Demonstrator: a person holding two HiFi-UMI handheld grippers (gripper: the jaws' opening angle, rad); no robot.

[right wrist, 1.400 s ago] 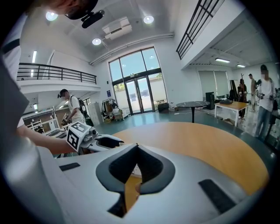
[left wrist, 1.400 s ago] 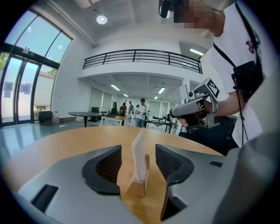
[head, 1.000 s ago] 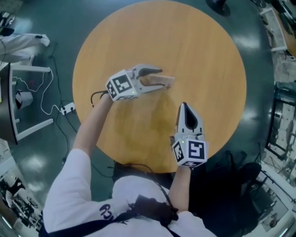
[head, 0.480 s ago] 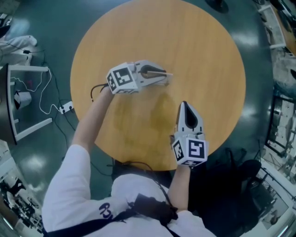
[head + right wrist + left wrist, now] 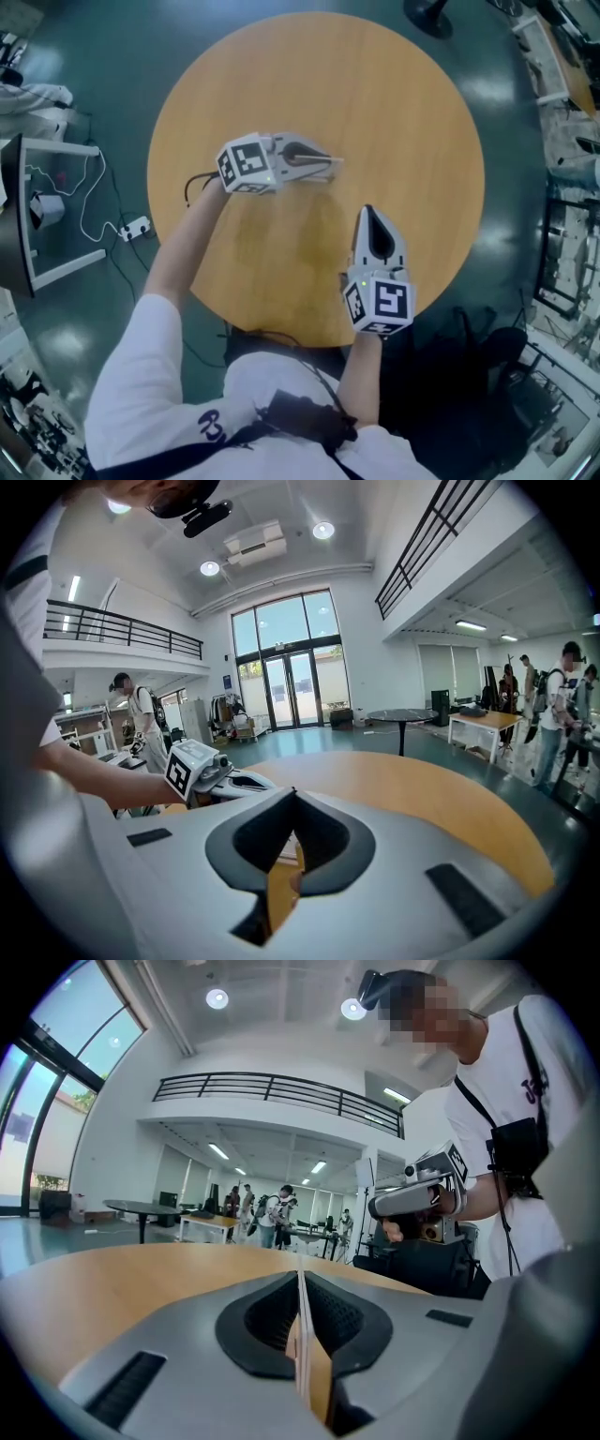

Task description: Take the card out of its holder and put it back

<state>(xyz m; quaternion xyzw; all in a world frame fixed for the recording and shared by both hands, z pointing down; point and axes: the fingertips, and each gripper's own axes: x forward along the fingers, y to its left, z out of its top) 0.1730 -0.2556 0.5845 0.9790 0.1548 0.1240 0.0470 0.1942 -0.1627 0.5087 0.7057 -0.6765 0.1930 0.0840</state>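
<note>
Left of centre on the round bench [image 5: 412, 112], the card holder [image 5: 302, 1335] is being clamped edge-on by the closing jaws of the left gripper [image 5: 326, 168], probably to steady it, while the right gripper [image 5: 368, 214] is held shut and empty nearer.

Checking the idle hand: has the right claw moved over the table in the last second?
No. The right claw stays just inside the table's near edge, as before; only the camera shifted.

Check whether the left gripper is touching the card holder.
Touching. The left gripper view shows the left gripper, jaws closing, pressed on the thin card holder, seen edge-on, with no gap either side.
</note>
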